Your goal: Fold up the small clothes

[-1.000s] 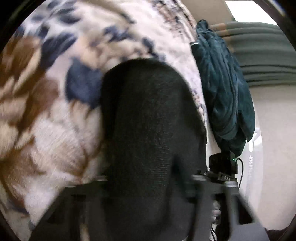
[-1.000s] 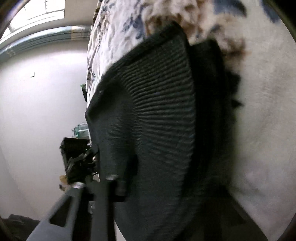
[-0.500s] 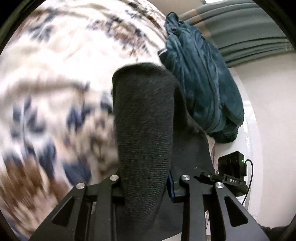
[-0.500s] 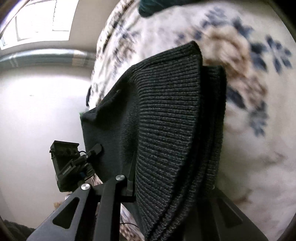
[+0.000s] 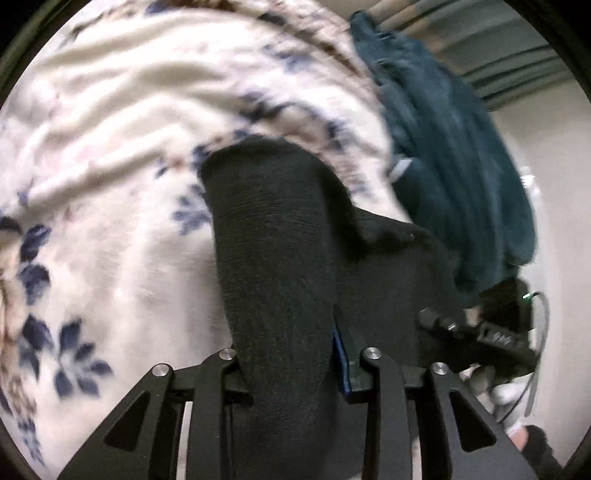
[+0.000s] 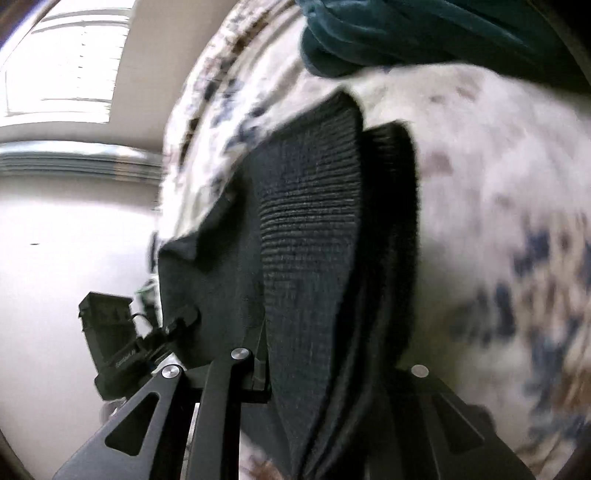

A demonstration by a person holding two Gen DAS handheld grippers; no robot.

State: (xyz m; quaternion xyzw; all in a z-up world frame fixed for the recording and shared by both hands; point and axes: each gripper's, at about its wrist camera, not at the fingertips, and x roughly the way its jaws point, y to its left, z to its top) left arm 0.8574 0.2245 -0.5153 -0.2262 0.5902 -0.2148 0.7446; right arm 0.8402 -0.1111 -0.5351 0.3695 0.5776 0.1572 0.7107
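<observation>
A small black knit garment [image 5: 273, 266] hangs stretched between my two grippers, held above a floral blanket [image 5: 110, 166]. My left gripper [image 5: 291, 373] is shut on one end of it, the cloth bunched between the fingers. My right gripper [image 6: 325, 373] is shut on the other end, where the ribbed knit [image 6: 310, 240] shows in folded layers. The right gripper also shows at the right in the left wrist view [image 5: 476, 336], and the left gripper at the left in the right wrist view [image 6: 147, 350].
A crumpled teal garment [image 5: 454, 155] lies on the blanket beyond the black one; it also shows at the top of the right wrist view [image 6: 406, 33]. A white wall [image 6: 74, 258] and a window [image 6: 62, 62] lie past the blanket's edge.
Both grippers have lifted the black garment away from the blanket and pulled back; the blanket now looks farther off and the teal garment has come into the right wrist view.
</observation>
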